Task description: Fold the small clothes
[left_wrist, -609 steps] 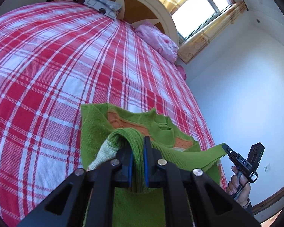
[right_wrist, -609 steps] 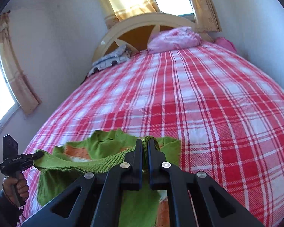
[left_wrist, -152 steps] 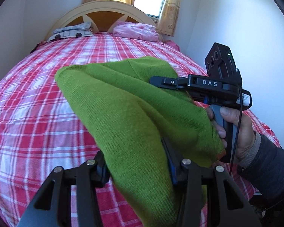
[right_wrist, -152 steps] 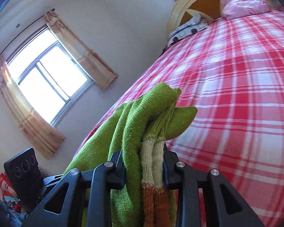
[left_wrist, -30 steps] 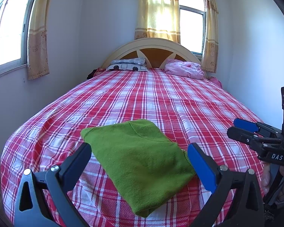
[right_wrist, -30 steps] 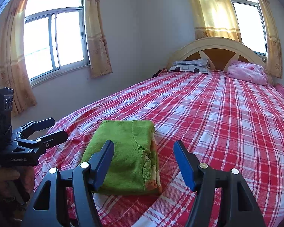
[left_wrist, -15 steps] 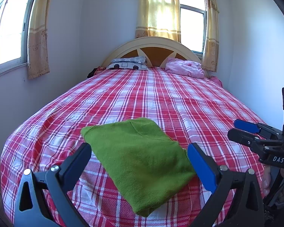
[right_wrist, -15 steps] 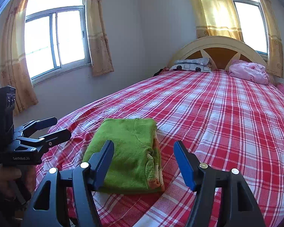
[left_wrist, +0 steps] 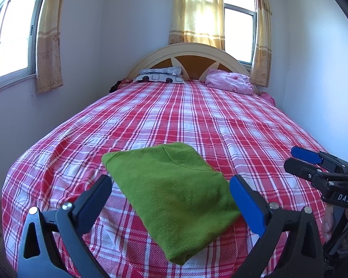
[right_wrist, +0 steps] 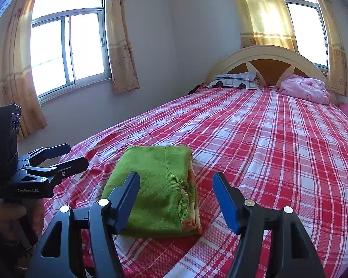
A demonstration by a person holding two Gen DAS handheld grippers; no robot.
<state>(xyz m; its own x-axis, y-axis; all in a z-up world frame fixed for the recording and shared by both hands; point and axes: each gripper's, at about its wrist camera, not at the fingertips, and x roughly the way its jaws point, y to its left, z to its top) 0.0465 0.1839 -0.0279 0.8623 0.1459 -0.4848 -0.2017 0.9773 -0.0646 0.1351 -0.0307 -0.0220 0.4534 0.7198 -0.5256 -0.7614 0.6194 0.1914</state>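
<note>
Green sweater lies folded into a compact rectangular bundle on the bed, near the foot end and toward the bed's left half as seen from the foot. Top face plain green knit. In the right wrist view the near right edge shows stacked layers with orange and pale striped trim. Nothing grips it; it rests flat on the red-and-white plaid cover.

Left claw: spread wide, empty, its 2 blue-padded fingers framing the bundle from above in its own view, not touching the knit. In the right wrist view it sits off the bed's left edge, held by a hand, fingers apart.

Right claw: also spread, empty, fingers either side of the bundle's near end in its own view, clear of the fabric. From the left wrist view it hangs at the right edge of frame over the bed's right side, well apart from the sweater, with part of the hand holding it visible below.

Further out: patterned grey-white pillow and a crumpled pink bedding heap at the head end, against an arched cream and brown headboard. Yellow curtains hang over the window behind the headboard; a 2nd curtained window is on the left wall.
</note>
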